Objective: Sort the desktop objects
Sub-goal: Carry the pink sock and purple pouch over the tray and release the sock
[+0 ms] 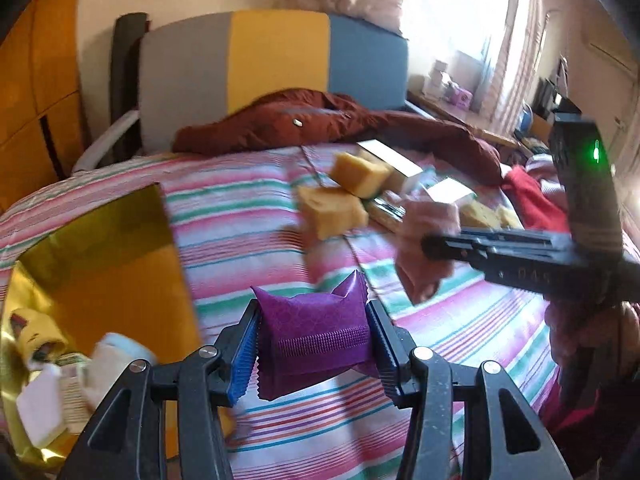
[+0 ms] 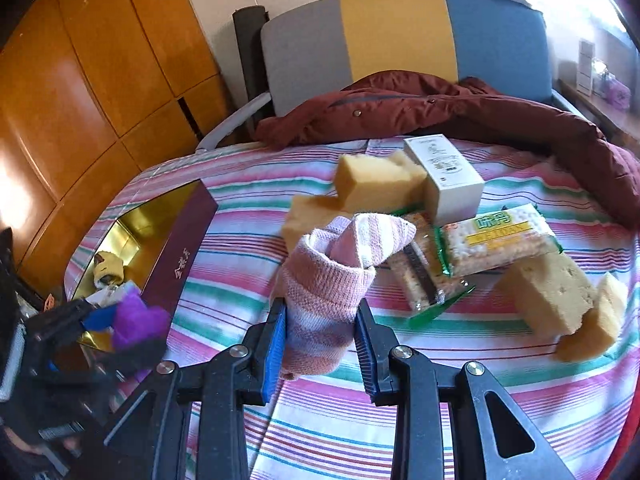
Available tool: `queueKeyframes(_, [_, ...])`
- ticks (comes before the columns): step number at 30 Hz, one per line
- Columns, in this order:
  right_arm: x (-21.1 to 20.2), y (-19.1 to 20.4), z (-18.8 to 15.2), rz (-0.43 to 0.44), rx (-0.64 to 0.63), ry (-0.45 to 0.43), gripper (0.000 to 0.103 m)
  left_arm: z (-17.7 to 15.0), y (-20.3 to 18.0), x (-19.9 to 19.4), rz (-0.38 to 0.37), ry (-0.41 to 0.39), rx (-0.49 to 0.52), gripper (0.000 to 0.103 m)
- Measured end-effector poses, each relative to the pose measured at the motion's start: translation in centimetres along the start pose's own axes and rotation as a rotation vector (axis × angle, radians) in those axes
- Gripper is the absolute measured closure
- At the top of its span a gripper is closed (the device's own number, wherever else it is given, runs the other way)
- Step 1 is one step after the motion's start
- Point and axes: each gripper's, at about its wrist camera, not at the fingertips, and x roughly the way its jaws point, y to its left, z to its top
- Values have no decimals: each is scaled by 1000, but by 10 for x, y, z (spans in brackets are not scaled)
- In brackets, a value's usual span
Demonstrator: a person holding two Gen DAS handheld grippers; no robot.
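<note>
Left tongs (image 1: 312,344) gripping a purple sachet (image 1: 314,334) above the striped bed (image 1: 460,328), gold-lined box (image 1: 116,248) just to their left, right tongs (image 2: 320,334) clamped on a rolled pink sock (image 2: 332,280), yellow sponges (image 2: 376,184) beyond

A purple packet (image 1: 312,344) is showing; the sock (image 2: 328,292) is wearing pink-white stripes; the bedspread (image 2: 440,380) is displaying pink-green stripes.

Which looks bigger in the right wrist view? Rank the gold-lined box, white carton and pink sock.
1. gold-lined box
2. pink sock, though it is nearest the camera, so its rank over the carton is unsure
3. white carton
</note>
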Motion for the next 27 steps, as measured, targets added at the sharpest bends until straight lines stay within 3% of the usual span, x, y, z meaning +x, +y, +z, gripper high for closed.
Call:
queueKeyframes(9, [5, 30, 4, 44, 12, 20, 70, -4, 66, -30, 80, -44, -136, 51])
queueKeyframes(19, [7, 122, 28, 186, -90, -14, 70, -27, 154, -71, 237, -85, -298, 51])
queueKeyframes(27, [37, 193, 35, 287, -135, 21, 70, -59, 222, -81, 361, -38, -409, 51])
